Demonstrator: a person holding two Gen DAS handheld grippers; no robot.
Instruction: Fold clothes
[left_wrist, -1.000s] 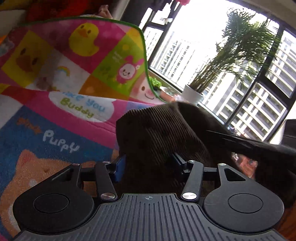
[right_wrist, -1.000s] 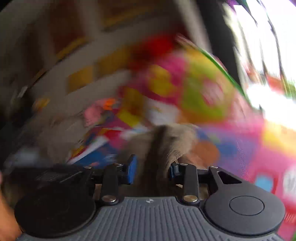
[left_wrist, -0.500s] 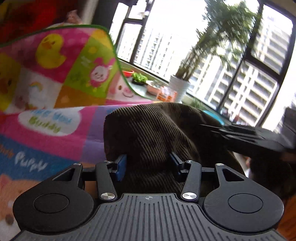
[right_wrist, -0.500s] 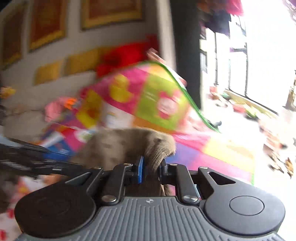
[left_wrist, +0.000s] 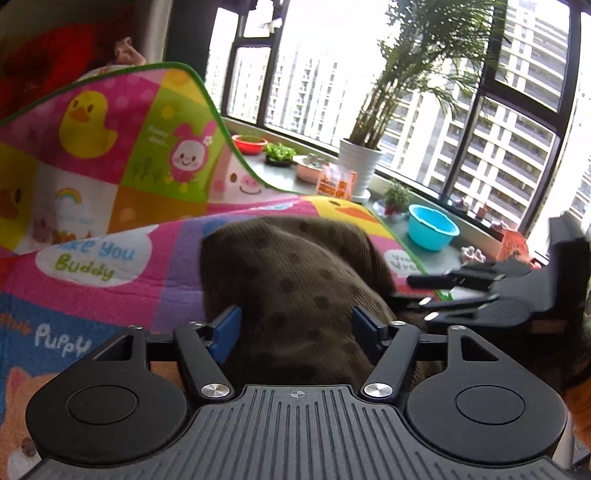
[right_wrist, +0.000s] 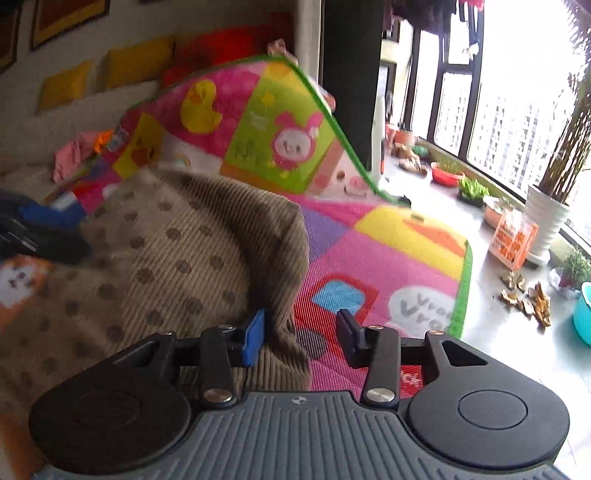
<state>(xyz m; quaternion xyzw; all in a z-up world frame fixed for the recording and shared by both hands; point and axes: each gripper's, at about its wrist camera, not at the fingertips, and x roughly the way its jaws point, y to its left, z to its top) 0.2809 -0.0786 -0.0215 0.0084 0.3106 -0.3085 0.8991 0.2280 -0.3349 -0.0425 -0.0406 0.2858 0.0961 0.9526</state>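
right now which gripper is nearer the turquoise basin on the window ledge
Right. In the left wrist view the right gripper reaches toward the turquoise basin, while the left gripper sits farther back over the brown dotted garment.

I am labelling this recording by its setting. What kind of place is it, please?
Most likely a living room in a high-rise flat. A colourful cartoon play mat covers the surface, a potted palm in a white pot stands by a large dark-framed window facing tower blocks, and yellow cushions line the wall.
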